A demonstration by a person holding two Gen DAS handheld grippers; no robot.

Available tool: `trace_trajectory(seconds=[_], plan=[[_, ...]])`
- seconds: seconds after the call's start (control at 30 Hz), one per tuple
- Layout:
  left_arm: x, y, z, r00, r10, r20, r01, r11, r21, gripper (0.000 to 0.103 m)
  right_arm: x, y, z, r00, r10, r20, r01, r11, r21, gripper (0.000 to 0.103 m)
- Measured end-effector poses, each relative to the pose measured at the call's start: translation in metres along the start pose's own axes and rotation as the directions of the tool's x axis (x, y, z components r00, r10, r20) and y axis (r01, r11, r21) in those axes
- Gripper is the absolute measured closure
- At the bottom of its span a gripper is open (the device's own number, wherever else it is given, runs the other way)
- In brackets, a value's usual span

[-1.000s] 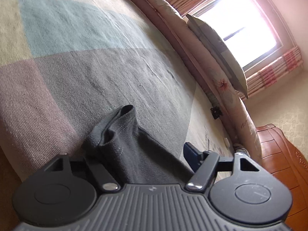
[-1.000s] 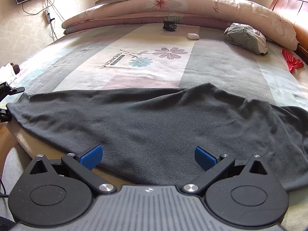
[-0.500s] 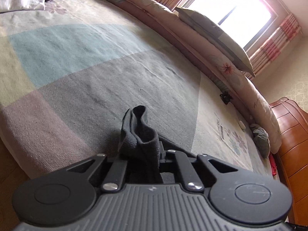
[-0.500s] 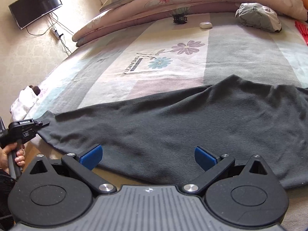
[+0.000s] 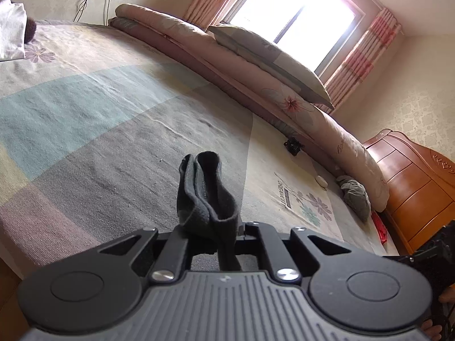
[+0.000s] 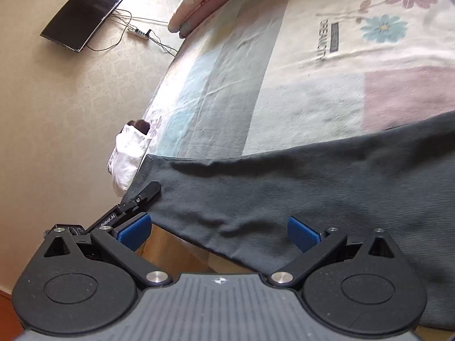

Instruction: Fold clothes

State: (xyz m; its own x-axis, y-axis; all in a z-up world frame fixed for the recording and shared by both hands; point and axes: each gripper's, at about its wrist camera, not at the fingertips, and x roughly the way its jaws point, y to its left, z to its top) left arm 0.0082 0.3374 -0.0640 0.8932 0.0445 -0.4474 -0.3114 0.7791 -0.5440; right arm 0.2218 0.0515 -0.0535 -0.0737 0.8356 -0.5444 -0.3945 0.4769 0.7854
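Note:
A dark grey garment (image 6: 284, 193) lies spread along the near edge of the bed (image 6: 312, 91). In the right wrist view my left gripper (image 6: 152, 189) pinches its left corner. In the left wrist view that gripper (image 5: 212, 227) is shut on a bunched hem of the garment (image 5: 204, 196), raised a little above the bedspread (image 5: 113, 119). My right gripper (image 6: 219, 228) is open, its blue pads (image 6: 135, 228) wide apart, over the garment's near edge close to the left corner. Nothing sits between its pads.
A rolled quilt (image 5: 312, 119) and a pillow (image 5: 270, 62) line the far side under a bright window. A grey bundle (image 5: 355, 196), a black clip (image 5: 293, 145) and a wooden headboard (image 5: 412, 176) are at the right. A wall TV (image 6: 82, 14) and white cloth (image 6: 128, 156) are left.
My left gripper closed on the garment's hem and rose with it. My right gripper swung left along the garment's near edge towards the held corner and rolled, still open.

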Motion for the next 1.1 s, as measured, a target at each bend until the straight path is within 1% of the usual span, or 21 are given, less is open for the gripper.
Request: trace_trajectory(seconds=[0.17,0.3,0.37,0.57,0.67,0.77,0.83,1.03,1.1], plan=[[0.005,0.009,-0.001,1.0,-0.011,-0.014,0.011,1.0,-0.006,0.097,0.049,0.006,0.007,0.997,0.023,-0.075,-0.018,0.997,0.075,0.0],[0.007,0.018,-0.003,0.999,-0.027,-0.024,0.027,0.999,-0.034,0.097,0.078,0.009,0.014,0.994,0.003,-0.11,0.009,0.994,0.106,0.0],[0.007,0.021,-0.003,0.999,-0.041,-0.024,0.04,0.998,-0.04,0.097,0.086,0.01,0.02,0.995,-0.019,-0.098,0.03,0.994,0.107,0.0],[0.007,0.019,-0.004,0.998,-0.06,-0.033,0.059,0.998,-0.014,0.097,0.097,0.006,0.054,0.997,-0.073,0.019,0.07,0.991,0.117,0.0],[0.009,0.018,-0.004,0.997,-0.074,-0.036,0.074,0.997,-0.014,0.097,0.104,0.003,0.06,0.996,-0.077,0.033,0.072,0.989,0.131,0.0],[0.01,0.019,-0.003,0.997,-0.069,-0.038,0.069,0.998,-0.016,0.097,0.1,0.008,0.052,0.995,-0.091,0.033,0.087,0.99,0.11,0.0],[0.011,0.02,-0.003,0.997,-0.068,-0.04,0.067,0.998,-0.019,0.097,0.095,0.01,0.04,0.996,-0.085,0.019,0.082,0.989,0.121,0.0],[0.01,0.02,-0.004,0.997,-0.065,-0.046,0.064,0.998,-0.023,0.097,0.087,0.014,-0.009,0.998,-0.049,-0.032,0.055,0.979,0.194,0.0],[0.009,0.017,-0.004,0.997,-0.066,-0.05,0.065,0.998,-0.02,0.097,0.088,0.015,-0.025,0.997,-0.037,-0.063,0.05,0.975,0.215,0.0]])
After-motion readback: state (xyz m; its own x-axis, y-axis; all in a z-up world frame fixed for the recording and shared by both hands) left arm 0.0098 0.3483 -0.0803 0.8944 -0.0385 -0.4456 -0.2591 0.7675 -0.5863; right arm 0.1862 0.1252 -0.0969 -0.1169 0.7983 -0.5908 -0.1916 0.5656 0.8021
